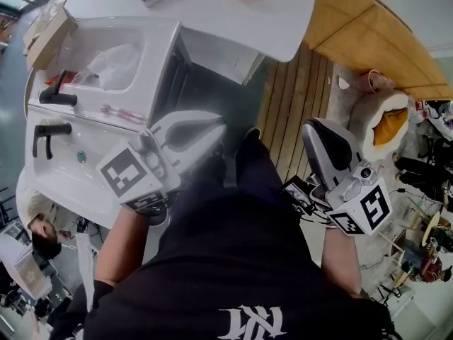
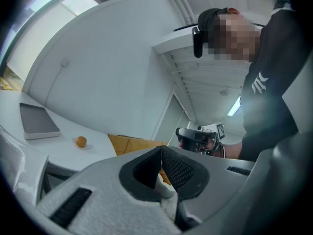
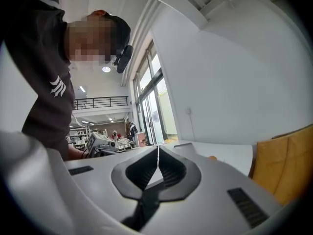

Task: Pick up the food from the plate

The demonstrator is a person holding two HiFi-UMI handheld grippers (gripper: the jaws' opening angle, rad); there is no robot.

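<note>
The broad white table with a rounded edge [image 1: 283, 9] lies well ahead of the person and carries everything the task concerns. To its left stands a boxy white appliance with black handles [image 1: 78, 140], which plays no part here. A flat grey rectangular slab, perhaps a tablet or closed laptop [image 2: 38, 121], lies on the table apart from the food.

The person holds both tools low and close against the black shirt, well short of the table. This looks like a resting carry rather than a reach. The left gripper [image 2: 161, 155] has its ribbed black pads pressed together with nothing between them. The right gripper [image 3: 158, 155] is likewise clenched and empty. Both point roughly toward the table, so either could be raised to start. The jaws would have to part before any pick-up.

A small shallow white plate [image 2: 87, 146] sits on the table some way from the slab, on open surface, so it can probably be approached freely. On it rests the small rounded orange piece of food [image 2: 81, 141], untouched. It appears nearly ball-shaped. No long axis or facing direction can be made out at this distance.
</note>
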